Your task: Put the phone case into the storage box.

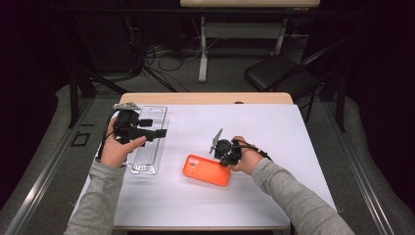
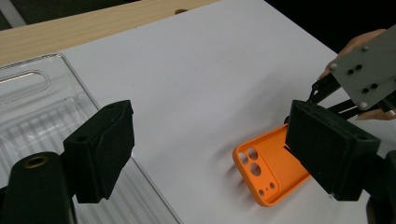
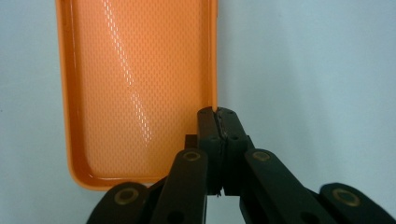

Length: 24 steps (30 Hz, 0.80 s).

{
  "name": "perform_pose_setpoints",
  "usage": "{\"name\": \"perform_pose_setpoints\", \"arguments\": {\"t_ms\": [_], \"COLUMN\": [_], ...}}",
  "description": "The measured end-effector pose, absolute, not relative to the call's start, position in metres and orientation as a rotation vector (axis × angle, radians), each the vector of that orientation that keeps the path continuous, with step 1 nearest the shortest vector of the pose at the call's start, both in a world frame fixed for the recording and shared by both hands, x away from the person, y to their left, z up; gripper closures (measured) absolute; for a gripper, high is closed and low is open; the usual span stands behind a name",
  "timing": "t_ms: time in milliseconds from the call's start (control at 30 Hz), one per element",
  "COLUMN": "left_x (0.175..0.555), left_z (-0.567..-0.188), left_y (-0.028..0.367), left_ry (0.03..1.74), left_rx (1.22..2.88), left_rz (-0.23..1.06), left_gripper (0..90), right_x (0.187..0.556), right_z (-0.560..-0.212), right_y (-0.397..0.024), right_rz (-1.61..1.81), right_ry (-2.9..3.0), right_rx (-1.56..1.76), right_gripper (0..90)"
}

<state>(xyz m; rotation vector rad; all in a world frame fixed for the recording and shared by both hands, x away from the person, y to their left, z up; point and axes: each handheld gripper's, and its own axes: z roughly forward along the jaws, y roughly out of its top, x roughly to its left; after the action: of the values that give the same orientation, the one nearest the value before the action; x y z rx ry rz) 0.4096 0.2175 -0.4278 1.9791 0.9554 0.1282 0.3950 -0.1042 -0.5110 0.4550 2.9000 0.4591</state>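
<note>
An orange phone case [image 1: 205, 170] [image 3: 135, 84] lies hollow side up on the white sheet, near the middle of the table. My right gripper [image 1: 226, 162] [image 3: 217, 116] is shut on the case's side rim, which runs in between its closed jaws. In the left gripper view the case [image 2: 268, 172] shows its camera holes, with the right gripper's grey plate [image 2: 364, 70] above it. My left gripper [image 1: 155, 128] [image 2: 210, 144] hovers over a clear plastic tray [image 1: 147, 159] [image 2: 37, 107], its jaws wide open with nothing between them.
The white sheet [image 1: 254, 127] covers most of the wooden table [image 1: 205, 98]. The clear tray sits along its left edge. Beyond the table stand a black chair [image 1: 279, 73] and a second table's leg [image 1: 203, 49], with cables on the floor.
</note>
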Motion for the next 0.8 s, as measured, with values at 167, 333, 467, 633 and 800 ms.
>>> {"name": "perform_pose_setpoints", "arguments": {"t_ms": [167,333,467,633,800], "left_x": [0.410,0.409,0.409,0.409,0.408], "left_z": [-0.428,-0.428,-0.428,-0.429,-0.429], "left_y": [0.217,0.216,0.216,0.215,0.213], "left_ry": [0.951,0.950,0.949,0.949,0.948], "left_rx": [1.983,1.985,1.985,1.984,1.988], "left_rz": [0.135,0.134,0.133,0.134,0.134], "left_gripper": [15.7,15.8,15.8,15.8,15.8], "right_x": [0.394,0.392,0.391,0.389,0.387], "right_z": [-0.507,-0.504,-0.502,-0.499,-0.494], "right_y": [-0.109,-0.112,-0.115,-0.119,-0.121], "right_rz": [0.522,0.551,0.591,0.653,0.709], "right_ry": [2.867,2.849,2.829,2.801,2.761], "right_rx": [0.479,0.503,0.527,0.561,0.595], "right_gripper": [90.0,90.0,90.0,90.0,90.0]}}
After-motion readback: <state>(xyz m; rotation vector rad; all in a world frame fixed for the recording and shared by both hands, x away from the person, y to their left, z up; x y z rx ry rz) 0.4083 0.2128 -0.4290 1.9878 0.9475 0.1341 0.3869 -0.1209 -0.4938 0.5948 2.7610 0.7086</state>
